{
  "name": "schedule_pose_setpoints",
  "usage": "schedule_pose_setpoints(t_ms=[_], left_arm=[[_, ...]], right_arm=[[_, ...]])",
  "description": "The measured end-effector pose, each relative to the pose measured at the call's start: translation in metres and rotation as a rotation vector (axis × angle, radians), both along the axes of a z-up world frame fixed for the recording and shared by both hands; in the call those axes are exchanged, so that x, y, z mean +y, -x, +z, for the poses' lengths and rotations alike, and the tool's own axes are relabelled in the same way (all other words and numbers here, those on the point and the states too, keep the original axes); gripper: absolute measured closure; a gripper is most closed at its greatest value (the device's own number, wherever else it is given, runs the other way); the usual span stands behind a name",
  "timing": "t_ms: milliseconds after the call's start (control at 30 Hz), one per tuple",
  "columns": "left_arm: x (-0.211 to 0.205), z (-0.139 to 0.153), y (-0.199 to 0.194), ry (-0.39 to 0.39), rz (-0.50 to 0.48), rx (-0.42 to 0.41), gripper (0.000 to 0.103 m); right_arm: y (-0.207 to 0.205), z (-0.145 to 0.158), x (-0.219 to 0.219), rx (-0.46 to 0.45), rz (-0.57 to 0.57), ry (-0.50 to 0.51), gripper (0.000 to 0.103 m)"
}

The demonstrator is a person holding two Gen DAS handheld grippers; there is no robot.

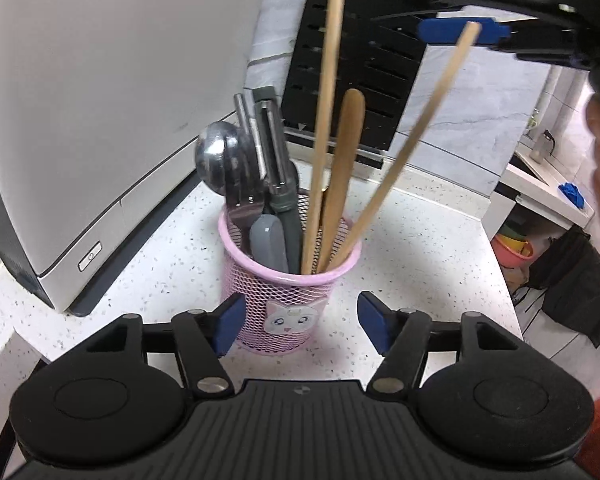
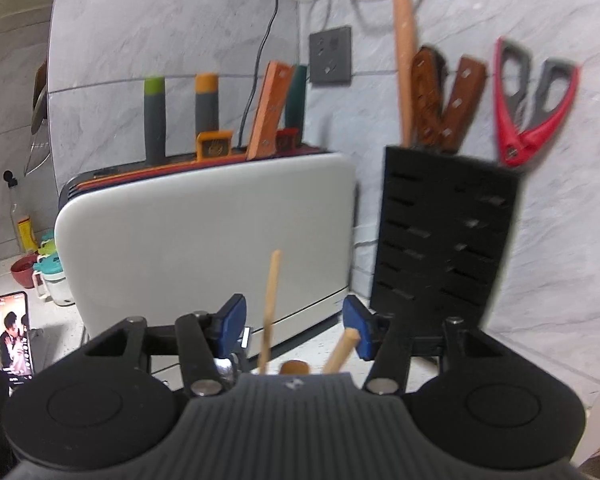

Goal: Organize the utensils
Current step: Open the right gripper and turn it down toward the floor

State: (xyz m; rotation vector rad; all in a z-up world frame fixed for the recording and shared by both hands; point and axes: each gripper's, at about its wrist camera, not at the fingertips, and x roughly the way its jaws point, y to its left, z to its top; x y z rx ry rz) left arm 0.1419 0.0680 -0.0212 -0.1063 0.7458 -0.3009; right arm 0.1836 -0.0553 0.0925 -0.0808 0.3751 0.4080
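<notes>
left wrist view: the pink mesh cup [image 1: 288, 280] stands on the speckled counter [image 1: 420, 240], and everything in it points up. two chopsticks lean out of it. the left chopstick [image 1: 326, 100] runs nearly upright along its length, tilted a little right at the top. the right chopstick [image 1: 416, 132] slants hard to the right, its tip up by the right gripper [image 1: 464, 32], whose blue pads sit beside that tip; i cannot tell if they touch it. between the two a wooden spatula [image 1: 346, 168] stands almost straight. on the left side of the cup are a steel spoon [image 1: 216, 156], bowl up, a fork [image 1: 244, 196], a grey peeler [image 1: 274, 152] and a grey handle [image 1: 266, 240].

the left gripper [image 1: 300, 320] has its jaws apart, one pad on each side of the cup's lower wall, and a gap shows on the right side. a white appliance [image 1: 100, 100] is left of the cup. behind the cup a black knife block [image 1: 360, 76] stands upright. right of the cup the counter is bare out to its rounded edge.

right wrist view: the right gripper [image 2: 296, 328] stands open, with both chopstick tips rising between its pads, loose. the knife block [image 2: 444, 232] holds brown-handled knives [image 2: 448, 104], red scissors [image 2: 532, 108] and a rolling pin [image 2: 404, 56].
</notes>
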Motion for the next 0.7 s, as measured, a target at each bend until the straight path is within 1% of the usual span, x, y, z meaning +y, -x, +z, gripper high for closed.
schedule_pose_setpoints(t_ms=[33, 100, 200, 267, 367, 433, 533, 600, 667, 700], left_arm=[[-0.001, 0.0, 0.002, 0.0, -0.002, -0.01, 0.027], [-0.003, -0.001, 0.006, 0.001, -0.003, -0.022, 0.022], [-0.006, -0.004, 0.011, -0.002, -0.011, -0.029, 0.02], [-0.01, -0.007, 0.016, -0.016, -0.01, -0.041, 0.017], [-0.016, -0.01, 0.024, -0.044, -0.001, -0.072, 0.017], [-0.019, -0.013, 0.026, -0.054, 0.013, -0.076, 0.017], [-0.025, -0.016, 0.027, -0.055, 0.051, -0.098, 0.017], [-0.029, -0.018, 0.026, -0.072, 0.098, -0.136, 0.014], [-0.033, -0.02, 0.025, -0.098, 0.127, -0.174, 0.013], [-0.037, -0.022, 0.024, -0.123, 0.139, -0.193, 0.013]], right_arm=[[0.006, 0.002, -0.003, -0.008, -0.003, 0.008, 0.045], [0.022, 0.004, -0.013, -0.023, 0.0, 0.019, 0.045], [0.049, 0.002, -0.034, -0.047, -0.028, 0.013, 0.043], [0.065, -0.001, -0.056, -0.063, -0.061, -0.001, 0.043], [0.084, -0.011, -0.089, -0.044, -0.1, -0.025, 0.043], [0.092, -0.024, -0.11, -0.02, -0.128, -0.04, 0.043], [0.099, -0.052, -0.14, 0.039, -0.166, -0.063, 0.042], [0.102, -0.074, -0.158, 0.063, -0.199, -0.062, 0.042], [0.106, -0.099, -0.178, 0.088, -0.239, -0.066, 0.042], [0.107, -0.109, -0.188, 0.102, -0.262, -0.075, 0.04]])
